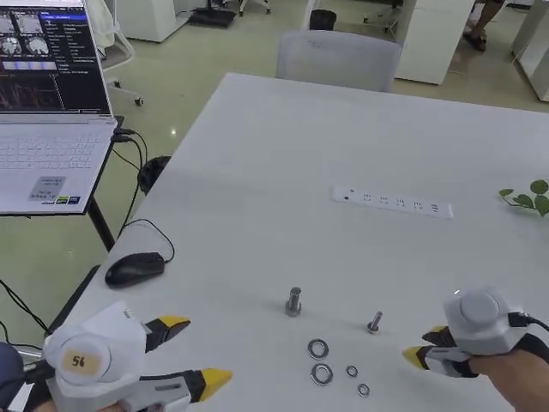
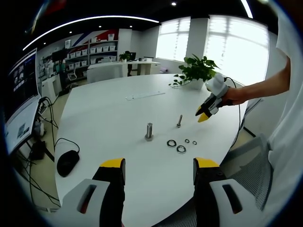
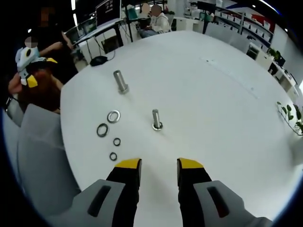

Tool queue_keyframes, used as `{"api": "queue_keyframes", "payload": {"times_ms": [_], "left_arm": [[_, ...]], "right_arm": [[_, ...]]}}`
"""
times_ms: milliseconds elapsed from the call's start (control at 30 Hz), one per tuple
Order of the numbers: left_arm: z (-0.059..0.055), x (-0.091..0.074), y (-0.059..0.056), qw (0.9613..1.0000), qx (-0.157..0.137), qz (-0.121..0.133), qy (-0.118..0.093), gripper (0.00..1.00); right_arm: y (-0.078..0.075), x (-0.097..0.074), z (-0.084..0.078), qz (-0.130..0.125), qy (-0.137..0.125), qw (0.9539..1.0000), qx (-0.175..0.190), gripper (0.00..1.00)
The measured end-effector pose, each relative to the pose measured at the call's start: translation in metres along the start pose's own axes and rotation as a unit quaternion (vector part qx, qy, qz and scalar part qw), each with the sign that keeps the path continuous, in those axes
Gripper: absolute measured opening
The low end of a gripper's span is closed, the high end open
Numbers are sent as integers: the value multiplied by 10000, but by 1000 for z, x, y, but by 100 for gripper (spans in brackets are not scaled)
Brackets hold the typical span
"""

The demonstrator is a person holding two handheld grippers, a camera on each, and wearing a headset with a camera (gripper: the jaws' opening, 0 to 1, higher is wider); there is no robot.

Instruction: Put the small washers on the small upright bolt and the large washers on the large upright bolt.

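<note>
Washers (image 1: 310, 348) lie between left tool (image 1: 196, 350) and right tool (image 1: 420, 348), both hovering released.

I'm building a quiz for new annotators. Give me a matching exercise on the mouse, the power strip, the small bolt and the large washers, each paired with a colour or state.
Things:
1. mouse
2. power strip
3. small bolt
4. large washers

Descriptions:
A. silver rings lying flat
B. black
C. standing upright
D. white and long

Pairs: 1-B, 2-D, 3-C, 4-A
</note>
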State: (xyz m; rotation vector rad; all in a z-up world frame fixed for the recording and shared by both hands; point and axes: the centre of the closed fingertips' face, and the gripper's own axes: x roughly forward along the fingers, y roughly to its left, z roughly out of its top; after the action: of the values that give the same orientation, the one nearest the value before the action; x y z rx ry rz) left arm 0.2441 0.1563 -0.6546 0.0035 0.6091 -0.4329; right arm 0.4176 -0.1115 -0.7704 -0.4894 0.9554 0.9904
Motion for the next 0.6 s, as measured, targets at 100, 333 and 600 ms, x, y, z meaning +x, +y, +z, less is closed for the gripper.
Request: {"api": "queue_keyframes", "payload": {"times_ms": [100,333,600], "left_arm": [[-1,0,0,10000,2,-4,4,57],[-2,0,-1,10000,-6,-9,7,57],[-1,2,-2,10000,12,-34,9,57]], "right_arm": [[3,1,-5,22,21,10000,50,32],[13,6,-13,118,83,9999,47,32],[34,15,-23,309,218,9993,-36,31]]}}
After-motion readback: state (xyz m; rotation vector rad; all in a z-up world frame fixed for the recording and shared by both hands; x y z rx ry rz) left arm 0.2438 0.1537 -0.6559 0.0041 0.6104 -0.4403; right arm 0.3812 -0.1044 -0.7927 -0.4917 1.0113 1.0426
